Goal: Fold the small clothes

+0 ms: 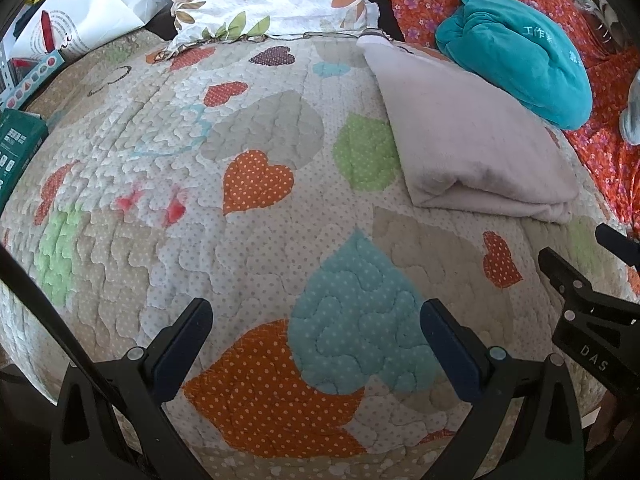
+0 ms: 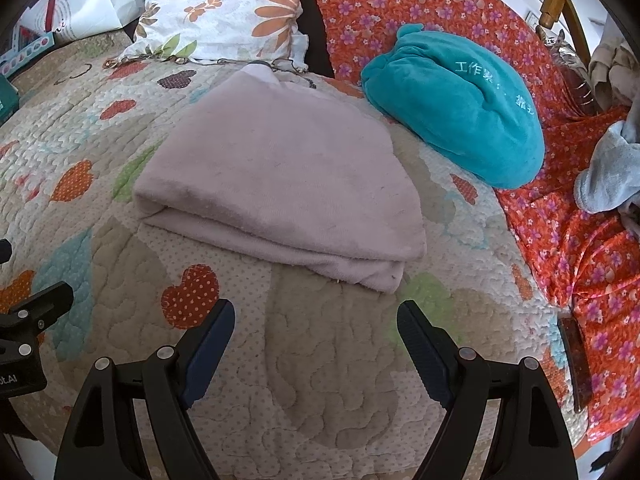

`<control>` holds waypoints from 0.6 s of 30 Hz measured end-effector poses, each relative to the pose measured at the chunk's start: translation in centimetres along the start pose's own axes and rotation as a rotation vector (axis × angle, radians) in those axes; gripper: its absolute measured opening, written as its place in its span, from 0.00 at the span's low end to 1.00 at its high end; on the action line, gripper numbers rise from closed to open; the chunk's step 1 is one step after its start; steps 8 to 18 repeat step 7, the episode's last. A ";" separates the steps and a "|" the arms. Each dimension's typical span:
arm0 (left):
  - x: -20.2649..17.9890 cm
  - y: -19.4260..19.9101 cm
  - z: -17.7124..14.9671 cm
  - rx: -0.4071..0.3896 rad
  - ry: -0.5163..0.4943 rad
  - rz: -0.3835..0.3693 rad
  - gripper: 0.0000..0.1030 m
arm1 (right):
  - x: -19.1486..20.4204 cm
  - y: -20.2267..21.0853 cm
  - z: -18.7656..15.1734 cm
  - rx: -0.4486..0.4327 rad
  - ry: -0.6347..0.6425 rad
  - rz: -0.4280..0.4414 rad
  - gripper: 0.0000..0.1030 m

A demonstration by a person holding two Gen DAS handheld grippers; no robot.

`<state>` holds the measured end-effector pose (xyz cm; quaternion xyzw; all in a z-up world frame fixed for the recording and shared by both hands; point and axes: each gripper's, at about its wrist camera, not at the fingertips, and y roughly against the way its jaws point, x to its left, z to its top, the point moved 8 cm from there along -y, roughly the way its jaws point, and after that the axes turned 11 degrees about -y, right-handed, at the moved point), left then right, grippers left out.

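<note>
Bed: quilted cream bedspread with coloured hearts (image 2: 328, 380).
Garment: folded pale pink fleece cloth (image 2: 280, 184) lying on the bedspread, beside a teal plush bundle (image 2: 460, 112).
Right gripper (image 2: 316, 344): fingers spread, empty, near the cloth's folded edge.
Left gripper (image 1: 316, 340): fingers spread, empty, over bare quilt.

Quilted bed (image 2: 320, 380): folded pink cloth (image 2: 280, 176) at centre; teal cushion (image 2: 460, 120) right of it; floral pillow (image 2: 224, 12) behind.
</note>
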<state>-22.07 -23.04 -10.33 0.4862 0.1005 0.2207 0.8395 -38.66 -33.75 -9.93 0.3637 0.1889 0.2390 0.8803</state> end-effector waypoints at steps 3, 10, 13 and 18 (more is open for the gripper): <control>0.1 0.1 0.0 -0.007 -0.001 0.000 1.00 | 0.2 0.0 -0.1 0.002 0.008 0.002 0.84; 0.0 0.1 0.0 -0.007 -0.001 -0.003 1.00 | 0.3 -0.1 -0.2 0.005 0.009 0.010 0.84; 0.0 0.1 0.0 -0.007 -0.001 -0.003 1.00 | 0.3 -0.1 -0.2 0.005 0.009 0.010 0.84; 0.0 0.1 0.0 -0.007 -0.001 -0.003 1.00 | 0.3 -0.1 -0.2 0.005 0.009 0.010 0.84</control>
